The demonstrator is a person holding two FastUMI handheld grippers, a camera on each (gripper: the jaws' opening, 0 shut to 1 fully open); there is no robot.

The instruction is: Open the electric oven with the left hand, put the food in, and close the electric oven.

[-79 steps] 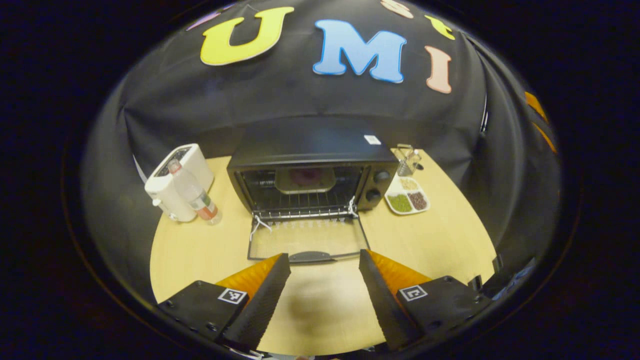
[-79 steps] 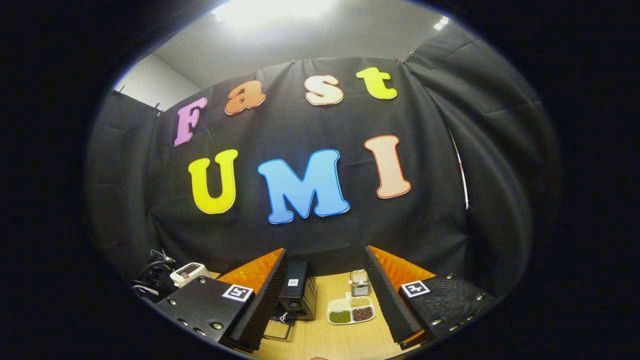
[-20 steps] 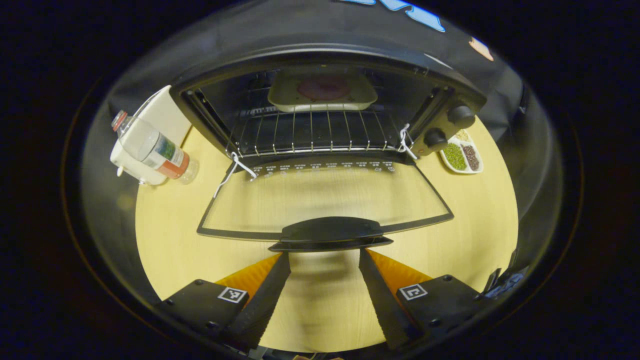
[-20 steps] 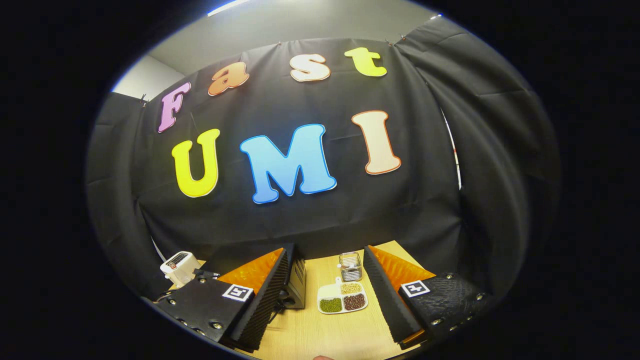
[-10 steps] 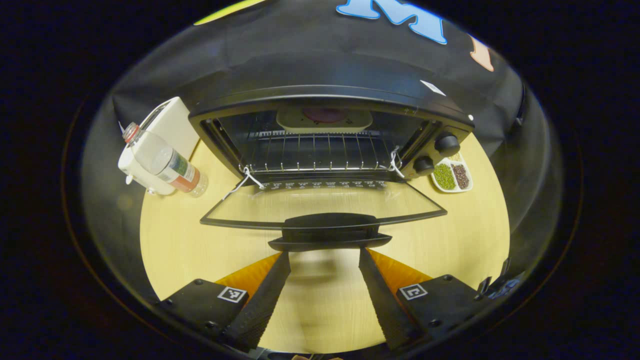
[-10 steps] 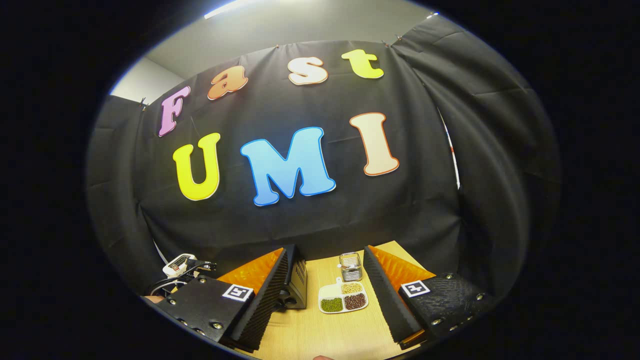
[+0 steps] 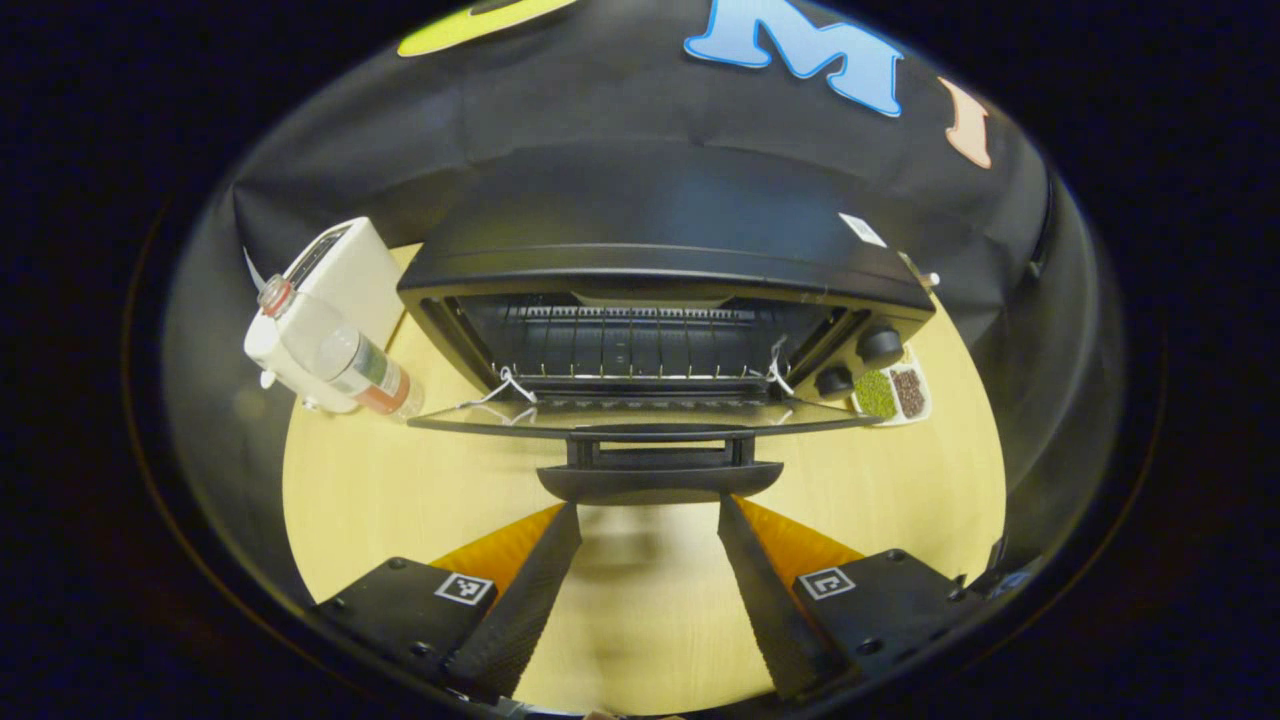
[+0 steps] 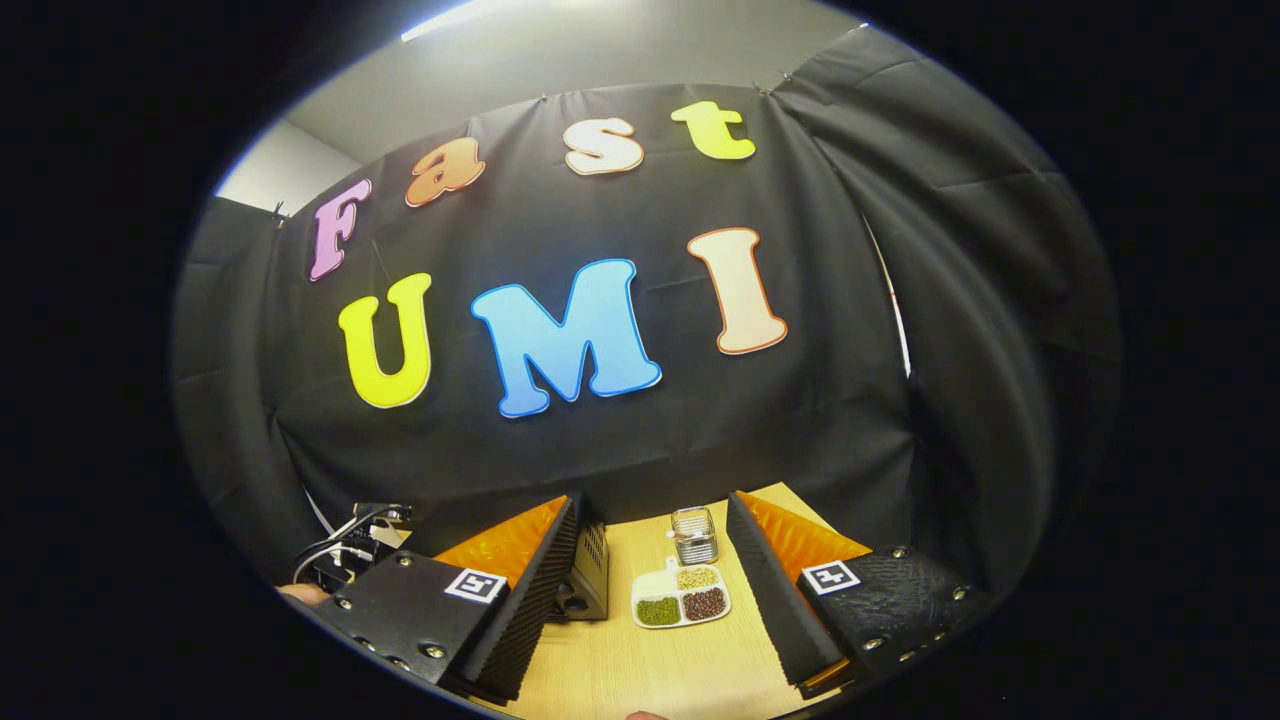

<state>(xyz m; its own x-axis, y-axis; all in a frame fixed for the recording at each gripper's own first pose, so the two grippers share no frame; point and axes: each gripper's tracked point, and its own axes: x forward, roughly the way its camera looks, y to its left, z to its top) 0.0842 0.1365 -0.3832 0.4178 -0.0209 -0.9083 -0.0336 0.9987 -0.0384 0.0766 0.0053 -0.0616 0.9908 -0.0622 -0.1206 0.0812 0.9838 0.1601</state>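
Observation:
The black electric oven (image 7: pixel 660 235) stands in the middle of the table in the left gripper view. Its glass door (image 7: pixel 640 417) hangs half raised, almost edge-on to me. The door's black handle (image 7: pixel 660 478) sits right at the tips of my left gripper (image 7: pixel 648 507), which is open with the handle resting across its fingers (image 7: pixel 545 570). Over the wire rack (image 7: pixel 640 345) only a pale sliver of the food plate (image 7: pixel 645 297) shows. My right gripper (image 8: pixel 650 500) is open and holds nothing, off to the oven's (image 8: pixel 590 570) right side.
A white appliance (image 7: pixel 330 270) and a plastic bottle (image 7: pixel 340 355) stand left of the oven. A divided dish of beans (image 8: pixel 680 597) and a small metal rack (image 8: pixel 692 535) lie to its right. Bare wooden table (image 7: pixel 400 500) stretches in front.
The oven door has swung up from flat on the table to half raised, with the left gripper rising under its handle. The right gripper has barely shifted.

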